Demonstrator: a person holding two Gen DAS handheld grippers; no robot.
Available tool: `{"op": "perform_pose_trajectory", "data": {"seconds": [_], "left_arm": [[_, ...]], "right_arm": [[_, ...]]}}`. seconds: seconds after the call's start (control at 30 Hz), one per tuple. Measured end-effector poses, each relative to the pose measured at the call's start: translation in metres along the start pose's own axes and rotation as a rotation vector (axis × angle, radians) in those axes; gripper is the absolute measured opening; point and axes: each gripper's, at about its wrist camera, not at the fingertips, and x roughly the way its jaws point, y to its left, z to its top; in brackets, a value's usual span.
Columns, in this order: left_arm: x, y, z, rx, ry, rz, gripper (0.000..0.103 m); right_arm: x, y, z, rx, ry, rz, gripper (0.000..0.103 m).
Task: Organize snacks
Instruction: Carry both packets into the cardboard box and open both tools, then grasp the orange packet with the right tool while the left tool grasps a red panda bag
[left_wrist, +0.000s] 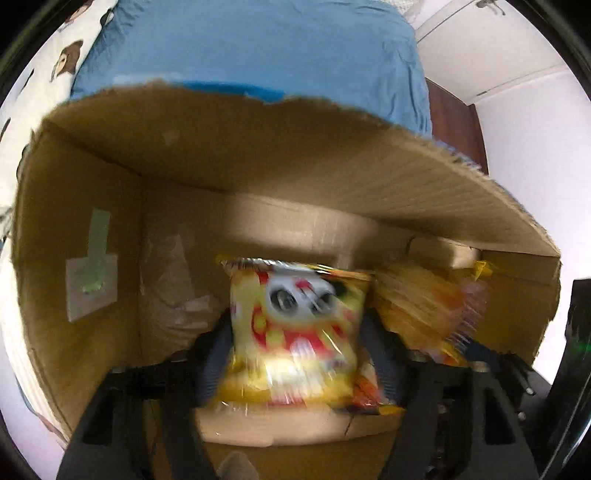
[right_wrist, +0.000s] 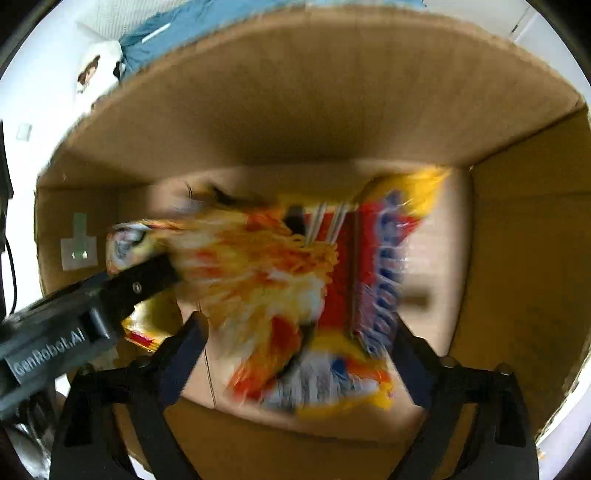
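Inside box (right_wrist: 517, 258), noodle packet (right_wrist: 295, 295) between right tongs (right_wrist: 299, 339).

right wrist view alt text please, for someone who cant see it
A blurred orange, red and yellow noodle packet lies in an open cardboard box, between the spread fingers of the right tool, seen from above. At left, the black left tool reaches in by a second yellow packet.

Blue wrinkled bedsheet (left_wrist: 258, 48) fills the background. Left of the sheet: white fabric with brown animal-face print (left_wrist: 66, 59). Right of it: white wall panels (left_wrist: 517, 55), with a dark reddish-brown wooden board (left_wrist: 458, 122) between sheet and wall. Lighting bright and even.
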Motion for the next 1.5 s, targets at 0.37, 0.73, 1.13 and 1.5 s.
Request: {"op": "perform_pose_trajectory", "data": {"seconds": [0.37,0.73,1.13,1.5], "left_arm": [[-0.038,-0.008,-0.036,0.064,-0.104,0.037,0.09],[-0.117,-0.015,-0.116,0.129,-0.353,0.097,0.09],[-0.164,0.001,-0.224,0.13,-0.472,0.041,0.09],[-0.058,0.043,-0.36,0.363,-0.222,0.201,0.09]], "right_arm": [[-0.035,-0.018,-0.027,-0.011,-0.077,0.009,0.1],[-0.115,-0.008,-0.112,-0.015,-0.277,-0.033,0.1],[-0.15,0.019,-0.226,-0.037,-0.367,0.049,0.1],[-0.054,-0.002,-0.371,-0.069,-0.163,0.05,0.1]]}}
